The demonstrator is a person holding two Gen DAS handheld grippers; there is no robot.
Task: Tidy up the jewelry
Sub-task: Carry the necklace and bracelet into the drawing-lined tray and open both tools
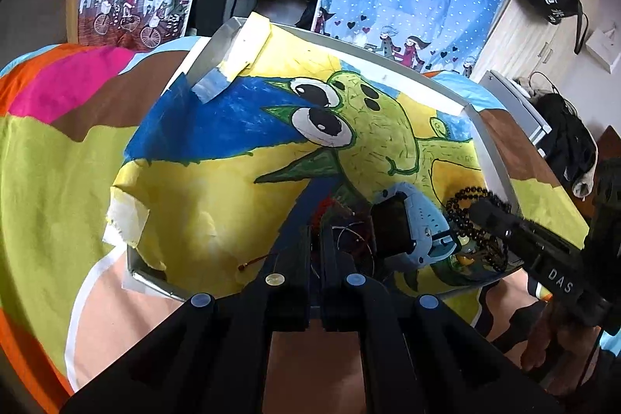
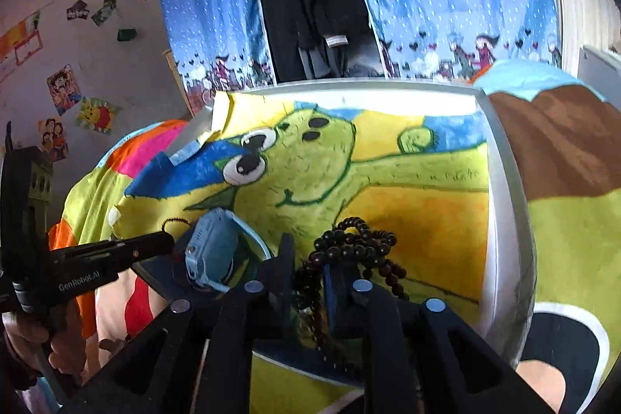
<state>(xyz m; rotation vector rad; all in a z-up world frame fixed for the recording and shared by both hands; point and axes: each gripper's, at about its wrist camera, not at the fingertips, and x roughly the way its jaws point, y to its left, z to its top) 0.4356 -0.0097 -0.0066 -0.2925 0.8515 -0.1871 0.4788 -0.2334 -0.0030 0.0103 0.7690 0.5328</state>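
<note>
The dark wooden bead string lies heaped on the painted tray near its near edge, toward the right rim; the right gripper sits directly over it, its fingers clenched on a hanging strand, so the string's long axis runs down and back between them; the left gripper, narrowed almost to touching, hovers over thin wire hoops and a red cord, and whether it pinches anything I cannot tell; the blue case lies between the two; the right is clearly nearer the beads, and lifting should trail loops.
</note>
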